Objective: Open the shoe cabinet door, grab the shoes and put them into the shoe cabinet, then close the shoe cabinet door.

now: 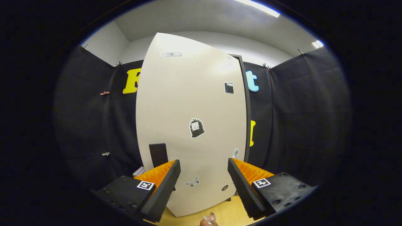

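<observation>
Nearest in, the tongs (204, 182) are spread wide and released, nothing between their fingers, and a fingertip of the person's hand (209, 219) peeks in at six o'clock over the pale wooden floor (227, 213). Just ahead of the fingers and filling the gap between them stands the tall cream flat-panel shoe cabinet door (188, 110), upright, dotted with small stickers. At about eight o'clock on that panel, just above the left finger, sits a dark rectangular block (158, 154), most likely the handle. That is the place to take hold, I'd say: the door looks rigid, smooth and slippery on its face, light to swing on hinges, so a pinch on the handle beats pushing the panel. At three o'clock a dark frame edge (247, 110) runs down the door's side.
</observation>
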### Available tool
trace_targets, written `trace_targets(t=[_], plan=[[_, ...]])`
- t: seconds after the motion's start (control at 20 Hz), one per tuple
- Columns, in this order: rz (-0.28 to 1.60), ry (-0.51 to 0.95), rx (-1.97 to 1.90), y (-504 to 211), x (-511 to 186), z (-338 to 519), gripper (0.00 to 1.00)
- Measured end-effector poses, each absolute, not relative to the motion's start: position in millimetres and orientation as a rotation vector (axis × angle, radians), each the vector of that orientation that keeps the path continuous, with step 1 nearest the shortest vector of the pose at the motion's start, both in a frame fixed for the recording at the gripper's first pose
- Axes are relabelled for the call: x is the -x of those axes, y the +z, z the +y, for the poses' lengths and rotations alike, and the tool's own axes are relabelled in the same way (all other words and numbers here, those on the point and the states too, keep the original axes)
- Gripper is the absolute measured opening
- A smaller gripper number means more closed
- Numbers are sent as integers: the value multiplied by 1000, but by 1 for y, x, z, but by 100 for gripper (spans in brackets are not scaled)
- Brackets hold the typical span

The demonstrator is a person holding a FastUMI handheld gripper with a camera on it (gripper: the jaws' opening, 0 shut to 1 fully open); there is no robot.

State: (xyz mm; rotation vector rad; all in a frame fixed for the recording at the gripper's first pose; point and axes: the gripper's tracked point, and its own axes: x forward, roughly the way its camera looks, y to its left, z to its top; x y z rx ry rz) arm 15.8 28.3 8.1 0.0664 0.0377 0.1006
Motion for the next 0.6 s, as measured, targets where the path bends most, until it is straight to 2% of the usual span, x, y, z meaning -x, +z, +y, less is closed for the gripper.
trace_targets(t=[0.6], plan=[[53, 138, -42, 3, -11, 61, 98]])
